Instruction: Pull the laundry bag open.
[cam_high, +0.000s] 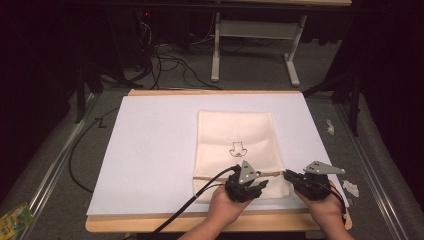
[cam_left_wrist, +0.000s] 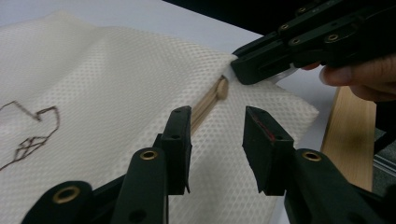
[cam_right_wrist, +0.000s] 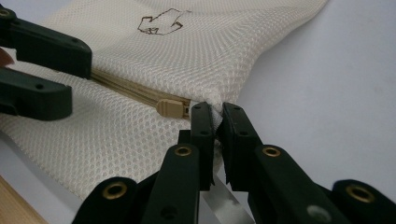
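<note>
A cream mesh bag (cam_high: 235, 150) lies flat on a white sheet (cam_high: 150, 150) that covers the wooden bench (cam_high: 125, 223), a little to the 3 o'clock side of the sheet's middle in the high view, with its zipped end toward the person at 6 o'clock. A small dark line drawing (cam_high: 236, 148) sits near the middle of the bag. A tan zipper (cam_left_wrist: 205, 105) runs across the bag close to its near end, and its pull tab (cam_right_wrist: 169, 108) rests at the end of the track nearest the right hand-held gripper. The right hand-held gripper (cam_right_wrist: 214, 122) has its jaws nearly together, pinching the corner of the bag's mesh just beside the pull tab; in the high view this gripper (cam_high: 289, 175) is at the bag's 4 o'clock corner, held by the person's right hand (cam_high: 325, 207). The left hand-held gripper (cam_left_wrist: 217, 126) hangs just above the mesh with its jaws partly apart, and the zipper track runs away from the gap between them toward 12 o'clock in its own view; nothing is caught between its pads, and they do not press on the bag. In the high view the left hand-held gripper (cam_high: 260, 187) is over the bag's near end at about 6 o'clock of the drawing, held by the left hand (cam_high: 222, 207), with a black cable (cam_high: 185, 207) trailing off toward 7 o'clock. The two hand-held grippers are near each other along the zipper line.
</note>
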